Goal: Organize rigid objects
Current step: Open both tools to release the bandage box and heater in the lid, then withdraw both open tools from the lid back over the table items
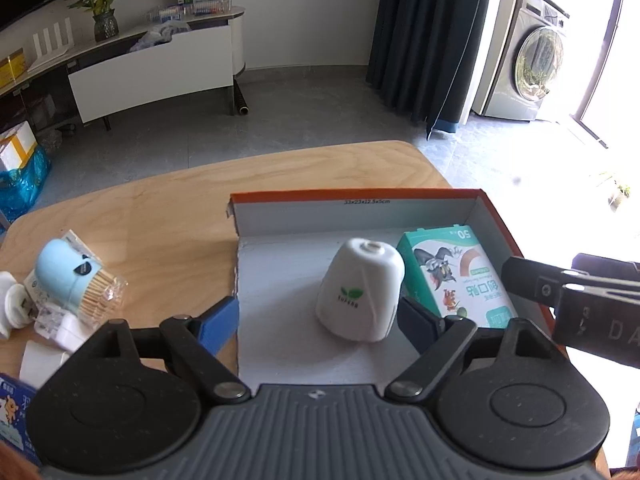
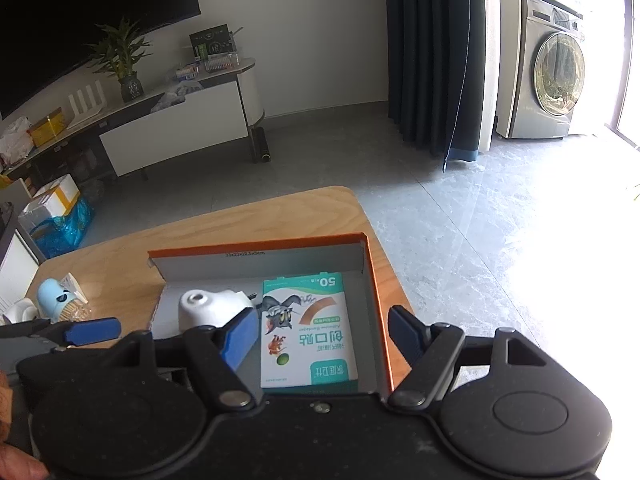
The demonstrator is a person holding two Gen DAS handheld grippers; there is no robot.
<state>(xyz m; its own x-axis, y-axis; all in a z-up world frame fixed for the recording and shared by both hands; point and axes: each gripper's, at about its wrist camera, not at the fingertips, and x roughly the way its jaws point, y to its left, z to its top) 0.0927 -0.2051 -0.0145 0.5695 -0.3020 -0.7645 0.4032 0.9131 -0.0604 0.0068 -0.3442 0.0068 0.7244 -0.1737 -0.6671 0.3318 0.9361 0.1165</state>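
- White cone-shaped gadget (image 1: 360, 290) with a little green leaf logo sits inside the orange-edged cardboard box (image 1: 356, 196), on the grey floor of it, leaning a bit with its narrower capped end up and away from the camera.
- Right next to it in the same box is a teal bandage carton (image 1: 456, 276) with a cartoon cat printed on it, lying flat; looks like the two are touching or as good as.
- Left hand-held gripper (image 1: 320, 322) is spread wide around the white gadget. The blue pad on the left (image 1: 218, 326) is well off it over the box's left wall; the right pad sits just beside the gadget, can't tell if it touches. So nothing gripped.
- Right hand-held gripper (image 2: 324, 338) is spread wide too, hovering over the bandage carton with its pads clear of it, one each side. Holding nothing.
- The box sits on a light wood worktop (image 1: 160, 208).
- Off to the left on the worktop, outside the box: a pale blue container (image 1: 60, 276) on its side, a clear tub of toothpicks (image 1: 100, 290) against it, plus some white bits and small packets I can't make out.
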